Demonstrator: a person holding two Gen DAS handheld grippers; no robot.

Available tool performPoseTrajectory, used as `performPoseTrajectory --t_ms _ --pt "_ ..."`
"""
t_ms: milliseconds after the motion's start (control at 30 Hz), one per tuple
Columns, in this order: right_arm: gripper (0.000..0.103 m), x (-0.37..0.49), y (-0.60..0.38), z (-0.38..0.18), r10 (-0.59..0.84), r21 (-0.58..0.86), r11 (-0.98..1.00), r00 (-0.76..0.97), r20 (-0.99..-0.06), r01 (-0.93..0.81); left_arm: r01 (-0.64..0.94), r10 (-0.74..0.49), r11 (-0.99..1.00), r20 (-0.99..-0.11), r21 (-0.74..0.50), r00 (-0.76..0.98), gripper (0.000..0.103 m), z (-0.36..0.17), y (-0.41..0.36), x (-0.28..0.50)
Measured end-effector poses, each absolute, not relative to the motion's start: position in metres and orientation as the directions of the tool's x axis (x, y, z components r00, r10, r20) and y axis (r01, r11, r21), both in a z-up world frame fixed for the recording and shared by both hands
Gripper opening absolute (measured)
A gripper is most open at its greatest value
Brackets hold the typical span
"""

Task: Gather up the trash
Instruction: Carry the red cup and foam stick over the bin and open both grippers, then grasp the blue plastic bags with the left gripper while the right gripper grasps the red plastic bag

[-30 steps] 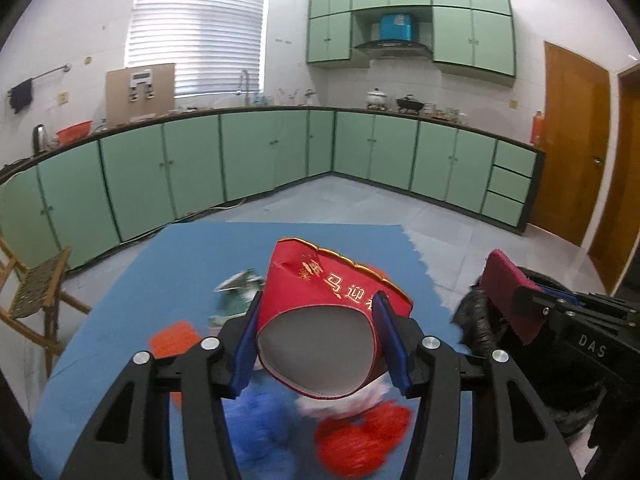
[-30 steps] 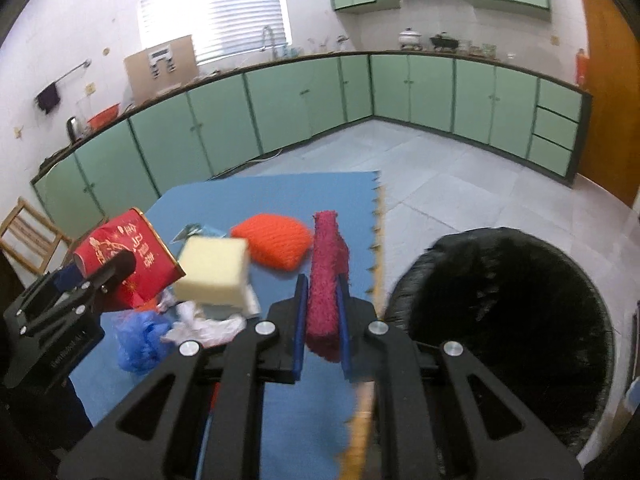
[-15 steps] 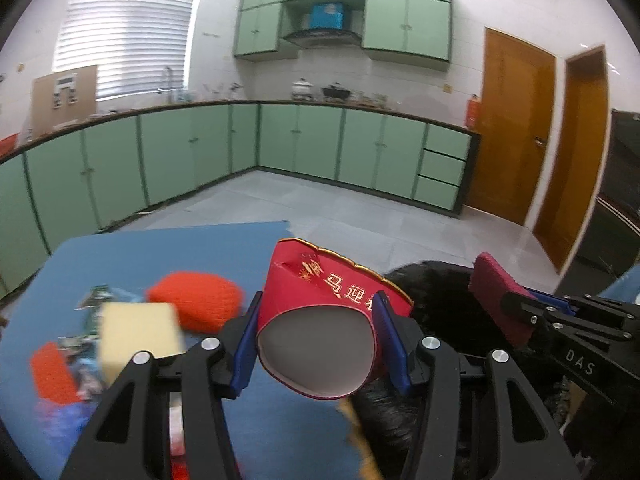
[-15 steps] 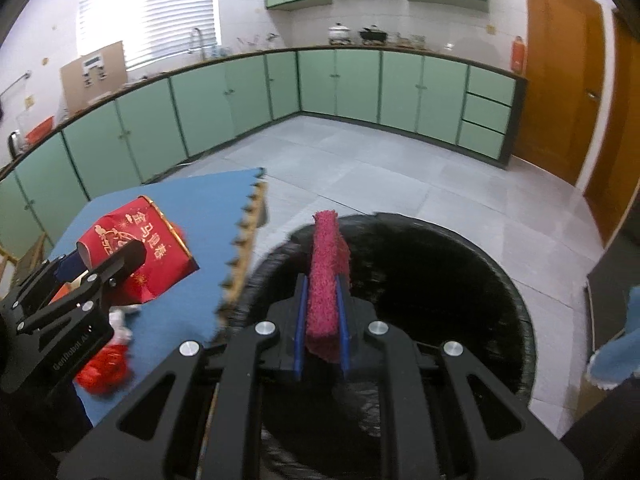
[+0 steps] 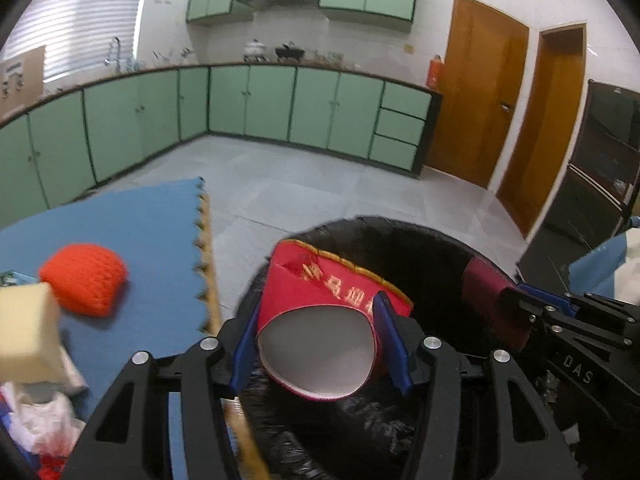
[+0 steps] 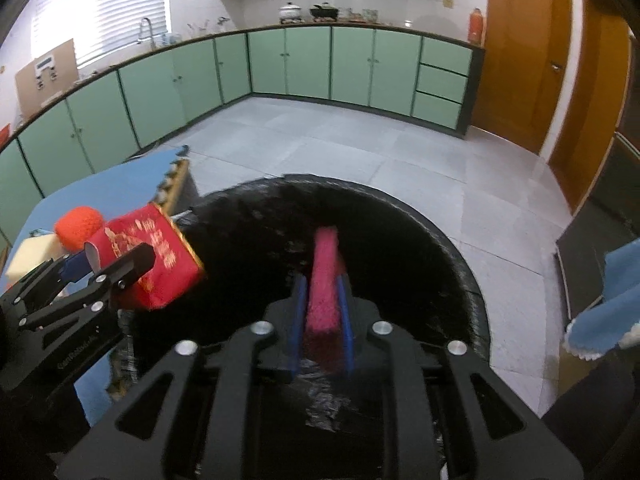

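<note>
Left gripper (image 5: 316,336) clamps red paper cup (image 5: 320,320); right gripper (image 6: 322,320) clamps magenta sponge (image 6: 323,280). Centre both above black bin (image 6: 460,264), then release.

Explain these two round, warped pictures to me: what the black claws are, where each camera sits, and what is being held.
No robot here: a person holds a two-finger gripper in each hand, and a wide-angle camera on each looks forward along its fingers. That lens bends the kitchen.

In the left camera's picture, the left gripper is shut on a red paper box with gold lettering. In the right camera's picture, the right gripper is shut on a flat pink sponge. Each camera also sees the other gripper.

Both are held over a trash bin lined with black plastic. Beside it is a blue foam mat with an orange knitted piece, a yellow sponge block and crumpled wrappers.
</note>
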State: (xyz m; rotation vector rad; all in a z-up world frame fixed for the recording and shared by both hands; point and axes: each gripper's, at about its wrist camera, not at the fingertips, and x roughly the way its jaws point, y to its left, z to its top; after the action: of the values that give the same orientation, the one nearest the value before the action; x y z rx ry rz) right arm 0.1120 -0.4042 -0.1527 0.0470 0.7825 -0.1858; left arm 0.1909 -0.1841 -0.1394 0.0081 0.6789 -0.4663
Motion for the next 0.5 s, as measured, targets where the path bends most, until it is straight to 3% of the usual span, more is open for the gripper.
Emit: performPoseTrajectory --t_ms 100,233,300,500 --pt "0.041 0.108 -0.411 -0.156 -0.170 -0.034 0.978 0.689 -0.704 0.207 0.433 -0.428 0.888 -0.616 -0.153 0.661 0.069 -0.142 -0.186 0.191" --pt "0.060 0.106 -0.411 -0.153 -0.184 -0.037 0.975 0.698 -0.692 0.221 0.426 -0.426 0.891 -0.610 -0.157 0.668 0.070 -0.138 -0.178 0.186" --pt "0.079 0.104 -0.406 -0.148 -0.189 -0.038 0.974 0.716 -0.672 0.221 0.407 -0.414 0.900 -0.602 -0.157 0.682 0.070 -0.132 -0.168 0.185" --pt "0.088 0.107 -0.375 -0.131 -0.140 -0.022 0.986 0.752 -0.645 0.165 0.326 -0.331 0.939 -0.568 -0.114 0.754 0.073 -0.112 -0.125 0.174"
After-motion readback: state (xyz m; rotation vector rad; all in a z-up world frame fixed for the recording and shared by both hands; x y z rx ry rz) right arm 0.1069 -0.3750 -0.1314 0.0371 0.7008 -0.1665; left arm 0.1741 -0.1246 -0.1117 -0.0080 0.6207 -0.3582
